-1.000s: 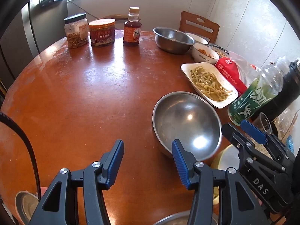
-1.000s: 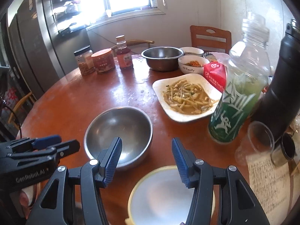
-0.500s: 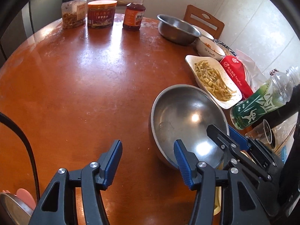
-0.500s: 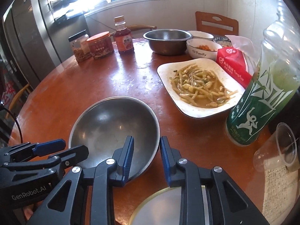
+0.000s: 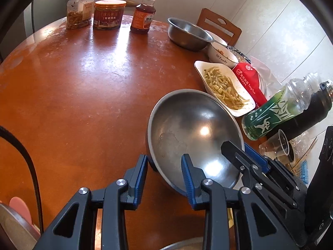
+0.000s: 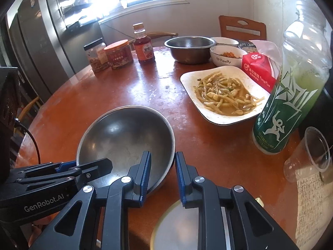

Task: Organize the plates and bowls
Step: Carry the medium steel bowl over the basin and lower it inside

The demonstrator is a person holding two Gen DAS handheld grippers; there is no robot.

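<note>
Left wrist view shows the empty steel bowl (image 5: 195, 133) near the table's (image 5: 83, 95) near right edge, tilted so its mouth faces up and toward the table's left, with no long axis to speak of since it is round. The left gripper (image 5: 164, 179) straddles the bowl's near-left rim, one finger outside and one inside, its jaws closing and narrow. The right gripper (image 6: 163, 174) has pinched tight on the opposite near rim, one pad inside the wall. In my judgement the bowl is being lifted two-handed for stacking; a thin, slick rim could slip from either pinch, and uneven pulls could twist it free. Just beyond sits the white plate of stir-fry (image 6: 222, 95), and the green drink bottle (image 6: 291, 95) stands near, so a swinging bowl might knock either. A yellow-rimmed plate (image 6: 177, 227) lies under the right gripper.
</note>
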